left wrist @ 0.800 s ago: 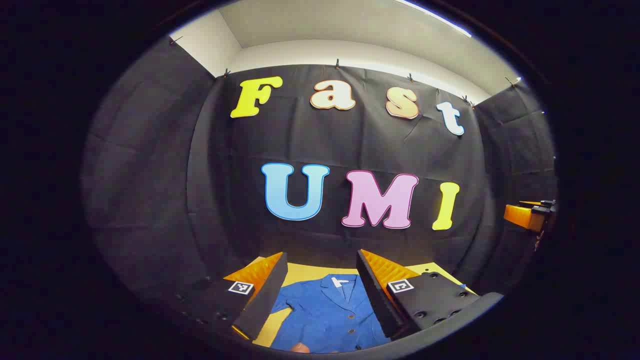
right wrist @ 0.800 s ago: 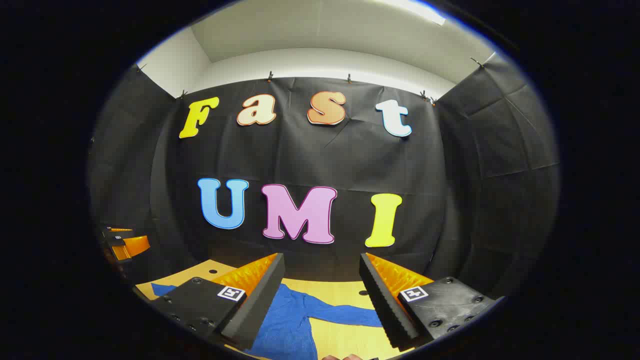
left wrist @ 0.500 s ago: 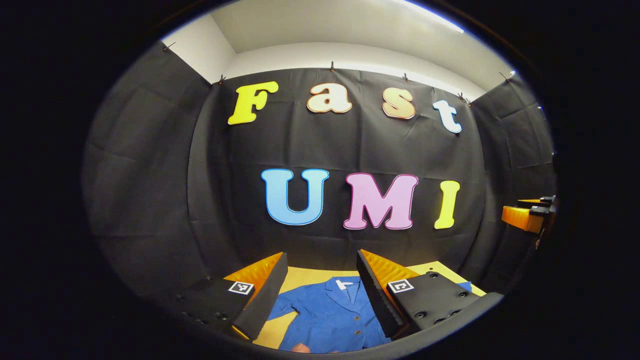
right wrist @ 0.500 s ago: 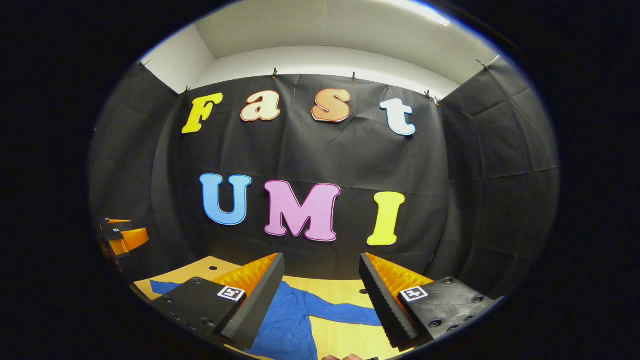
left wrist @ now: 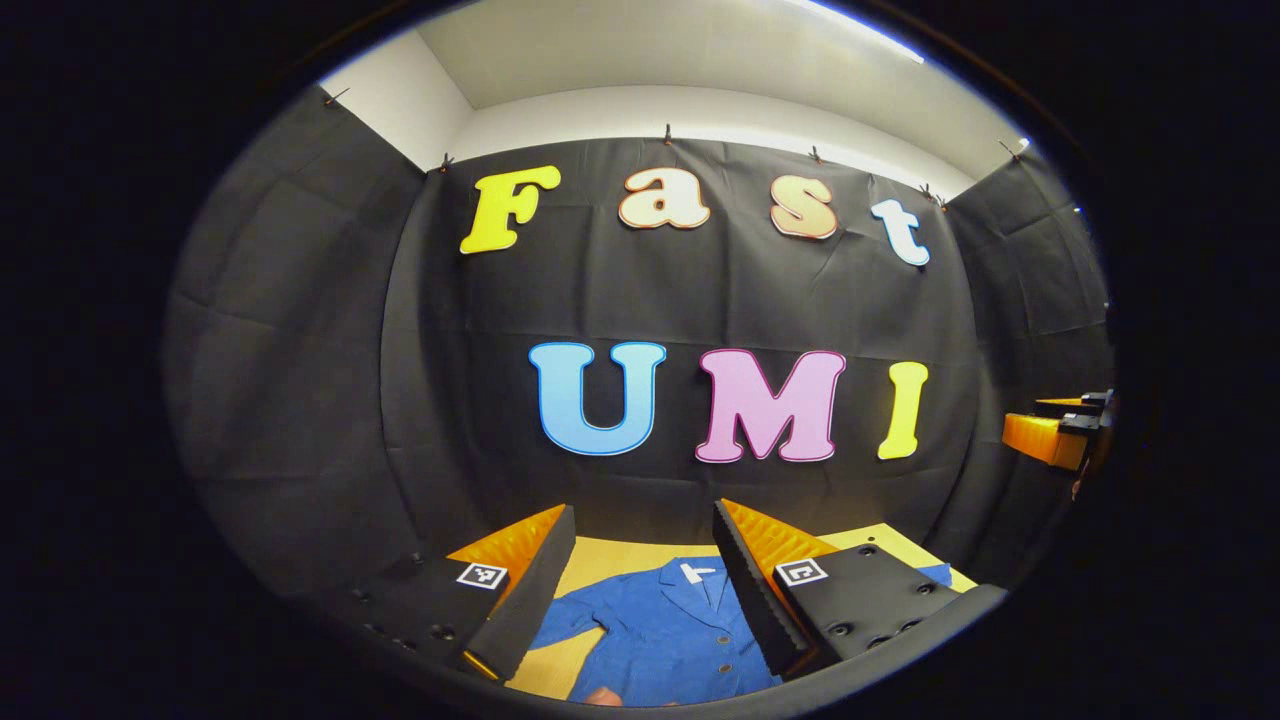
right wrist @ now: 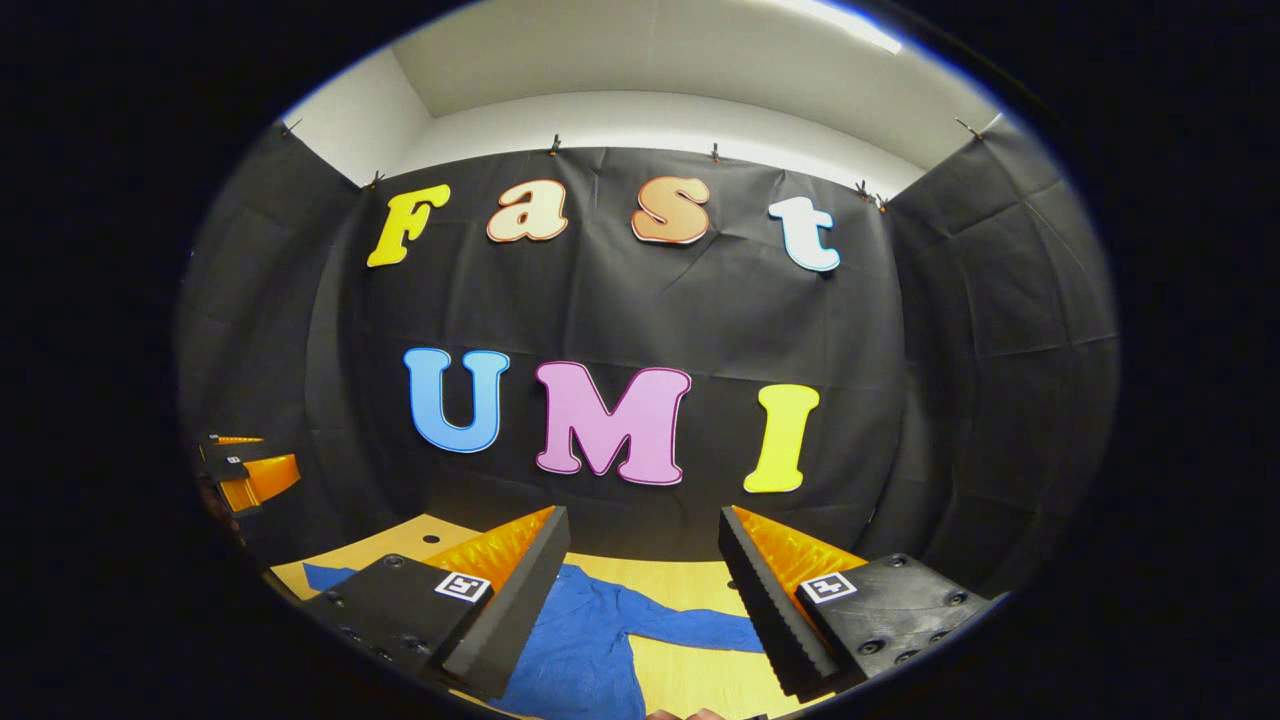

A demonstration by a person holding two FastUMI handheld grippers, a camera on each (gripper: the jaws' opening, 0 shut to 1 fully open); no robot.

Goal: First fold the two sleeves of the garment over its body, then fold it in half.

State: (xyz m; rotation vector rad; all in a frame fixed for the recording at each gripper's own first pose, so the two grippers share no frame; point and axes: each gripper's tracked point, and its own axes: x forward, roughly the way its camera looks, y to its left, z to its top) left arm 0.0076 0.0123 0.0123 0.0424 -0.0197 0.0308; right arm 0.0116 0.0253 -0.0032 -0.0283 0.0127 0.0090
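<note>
The blue shirt [left wrist: 660, 630] lies flat on the table [right wrist: 700, 680], sleeves spread out. Left claw [left wrist: 640, 560] and right claw [right wrist: 640, 560] hang above it, both wide open, holding nothing.

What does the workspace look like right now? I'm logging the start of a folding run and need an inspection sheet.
Surface: yellowish wooden table, flat, with small dark holes in it.
Job's things: blue button-up shirt lying spread face up, collar toward the far wall; one sleeve stretched out sideways, not yet folded over the body.
Clutter: nothing seen.
Grippers: left tool open, held above the shirt, touching nothing; right tool open, held above the outstretched sleeve, touching nothing.
Cables: nothing seen.
Surroundings: black cloth wall on three sides, white wall and ceiling above it.
</note>
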